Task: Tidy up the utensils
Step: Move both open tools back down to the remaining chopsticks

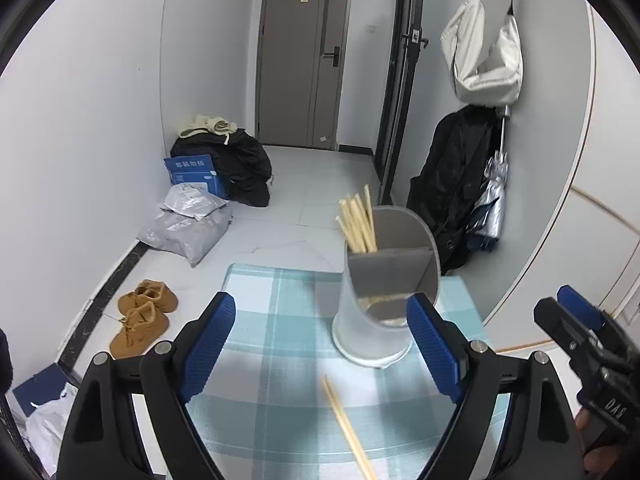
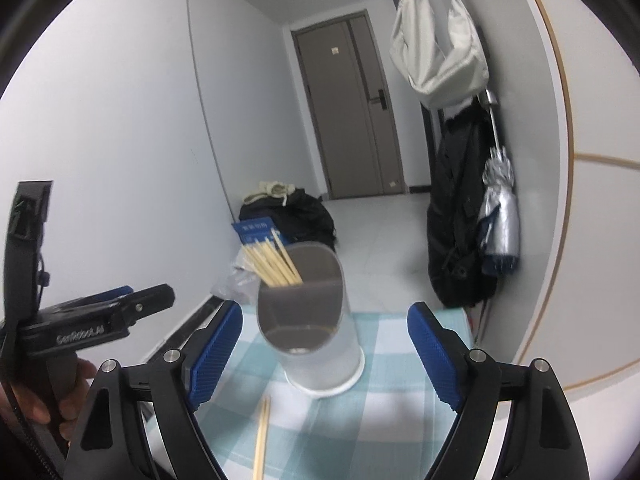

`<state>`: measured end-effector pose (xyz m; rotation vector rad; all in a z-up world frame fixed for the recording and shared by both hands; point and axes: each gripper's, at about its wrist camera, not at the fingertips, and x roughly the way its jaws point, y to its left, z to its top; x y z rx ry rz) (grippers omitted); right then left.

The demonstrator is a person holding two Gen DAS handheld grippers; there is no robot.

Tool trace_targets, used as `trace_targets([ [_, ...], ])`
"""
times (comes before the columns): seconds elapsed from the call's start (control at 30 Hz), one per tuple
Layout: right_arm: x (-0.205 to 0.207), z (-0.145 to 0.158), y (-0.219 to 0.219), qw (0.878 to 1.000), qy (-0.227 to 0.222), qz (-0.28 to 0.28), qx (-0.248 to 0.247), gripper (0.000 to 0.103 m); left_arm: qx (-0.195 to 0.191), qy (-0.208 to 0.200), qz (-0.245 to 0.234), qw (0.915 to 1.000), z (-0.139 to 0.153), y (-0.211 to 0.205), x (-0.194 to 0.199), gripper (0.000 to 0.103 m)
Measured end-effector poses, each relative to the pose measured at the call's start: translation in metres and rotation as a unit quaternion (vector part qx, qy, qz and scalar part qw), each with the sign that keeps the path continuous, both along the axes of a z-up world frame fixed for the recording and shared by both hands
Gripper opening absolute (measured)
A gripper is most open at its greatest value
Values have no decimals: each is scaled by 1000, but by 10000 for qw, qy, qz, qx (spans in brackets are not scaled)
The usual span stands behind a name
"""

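A frosted utensil holder (image 1: 374,320) with a grey divider is seen standing upright on the bench (image 1: 280,320), which is covered by a blue-and-white checked cloth. A bundle of wooden chopsticks (image 1: 358,222) is held in its rear compartment, leaning to the left above the rim; more pale sticks are faintly visible through the wall lower down, though their compartment cannot be told. A loose pair of chopsticks (image 1: 346,426) is laid flat on the cloth in front of the holder, apart from it. The left gripper (image 1: 320,344) is held over the bench with its blue fingers (image 1: 210,344) spread wide; nothing is pressed by them, the loose pair lying on the cloth below the gap. The right gripper (image 2: 324,350) is likewise spread, its fingers (image 2: 434,354) standing to either side of the holder without touching it, as far as can be judged. Each gripper is seen at the edge of the other's view. Beyond the bench, brown shoes (image 1: 144,316), bags and a closed door (image 1: 304,56) are visible.
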<state>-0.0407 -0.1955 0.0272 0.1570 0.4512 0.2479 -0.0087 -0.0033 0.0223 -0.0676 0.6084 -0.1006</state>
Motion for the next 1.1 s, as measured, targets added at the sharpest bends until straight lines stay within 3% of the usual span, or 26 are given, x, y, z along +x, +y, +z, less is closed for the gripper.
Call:
trace_targets([
  [0.43, 6, -41, 9, 9976, 635, 177, -191, 85, -174, 281, 134, 9994, -41, 7, 5, 84],
  [0.9, 38, -97, 40, 9813, 1777, 478, -573, 84, -522, 895, 402, 9938, -69, 46, 19, 84],
  [1.1, 53, -118, 78, 9688, 2180, 835, -831, 73, -839, 1091, 656, 9883, -72, 69, 25, 84],
])
